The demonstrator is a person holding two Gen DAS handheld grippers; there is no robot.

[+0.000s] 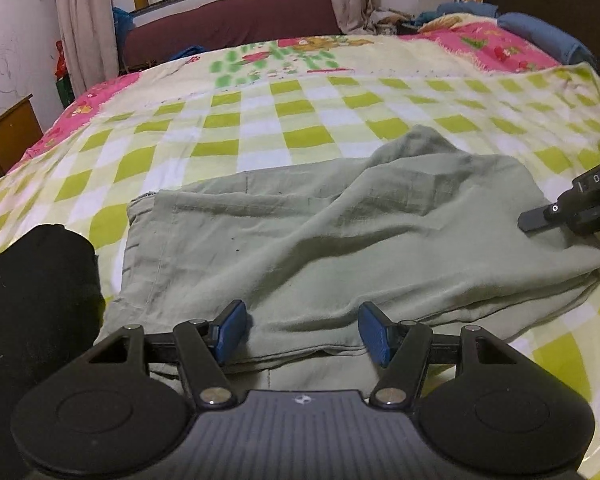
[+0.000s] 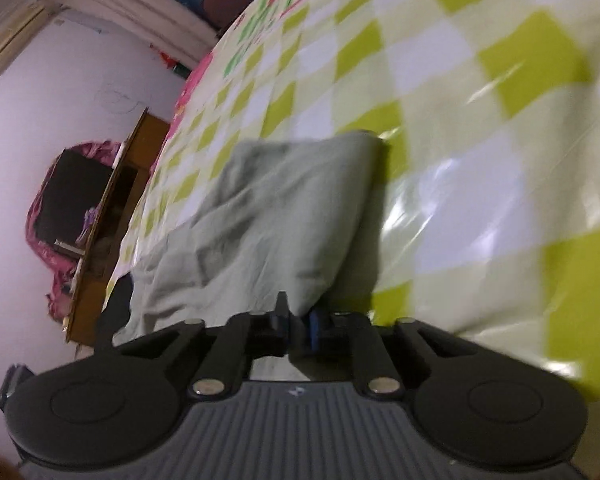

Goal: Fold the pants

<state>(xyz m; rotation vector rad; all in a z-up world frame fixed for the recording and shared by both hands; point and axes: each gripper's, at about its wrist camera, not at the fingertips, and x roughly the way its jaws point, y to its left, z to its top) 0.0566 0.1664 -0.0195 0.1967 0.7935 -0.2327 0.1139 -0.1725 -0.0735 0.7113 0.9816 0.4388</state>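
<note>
The pale green pants [image 1: 340, 240] lie folded and rumpled on the green-and-white checked bedsheet [image 1: 260, 120]. The left gripper [image 1: 302, 330] hovers over their near edge, jaws apart, gripping nothing. The right gripper [image 2: 298, 326] (view tilted, blurred) is pinched closed on the pants' edge.

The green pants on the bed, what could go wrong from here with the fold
1. The right gripper is shut at the very edge of the pants; it may hold only the top layer, so the layers could separate when lifted.
2. The left gripper is open over the near edge; a one-sided pull could skew the fold.
3. The pants are already rumpled, so creases may get folded in.
</note>
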